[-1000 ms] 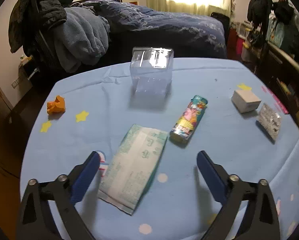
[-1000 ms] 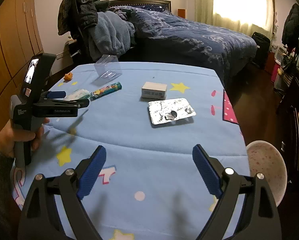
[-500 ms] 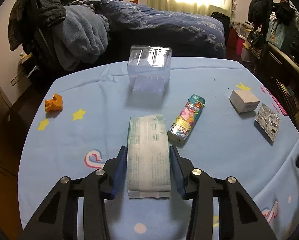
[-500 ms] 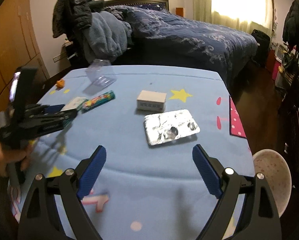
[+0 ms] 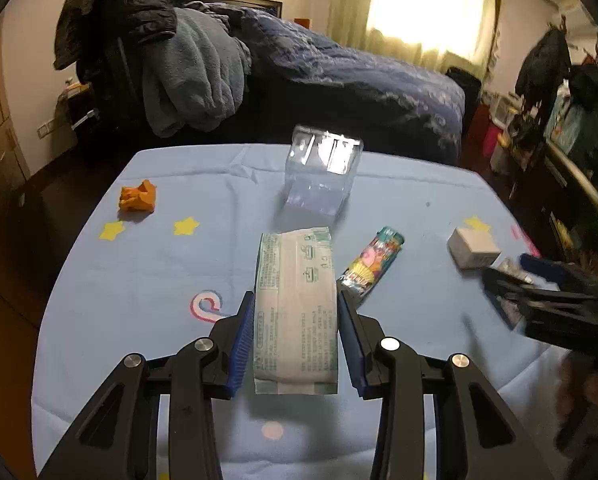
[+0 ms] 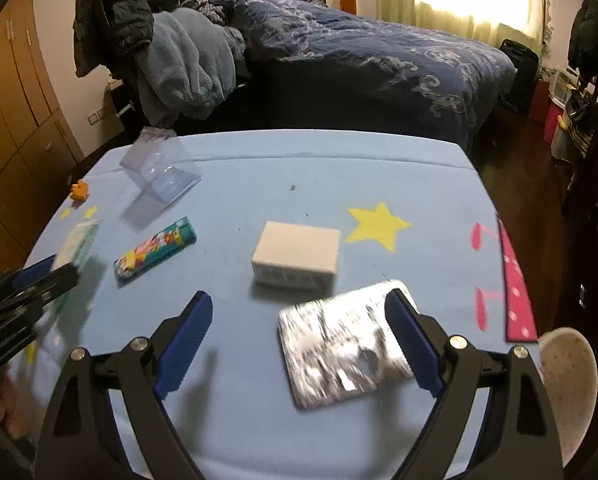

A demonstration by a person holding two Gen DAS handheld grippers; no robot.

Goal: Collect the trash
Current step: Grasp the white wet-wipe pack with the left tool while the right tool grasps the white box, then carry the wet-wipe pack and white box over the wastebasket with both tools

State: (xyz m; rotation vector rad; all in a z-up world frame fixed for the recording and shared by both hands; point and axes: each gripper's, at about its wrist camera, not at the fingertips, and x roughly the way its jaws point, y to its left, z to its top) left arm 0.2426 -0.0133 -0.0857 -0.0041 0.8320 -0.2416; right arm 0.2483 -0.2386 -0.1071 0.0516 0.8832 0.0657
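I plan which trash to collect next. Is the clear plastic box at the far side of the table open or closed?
Open. The clear plastic box has its lid raised at an angle above the flat base, which lies on the blue tablecloth.

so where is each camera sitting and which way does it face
Left wrist: on the left gripper, looking down along its fingers across the blue table toward the bed; its jaws are shut on the white-green packet, and the right gripper shows at the right edge.
Right wrist: on the right gripper, open above the foil blister sheet, facing the same bed; the left gripper shows at the left edge.
Shared: the packet, the colourful wrapper, the white box, the clear plastic box.
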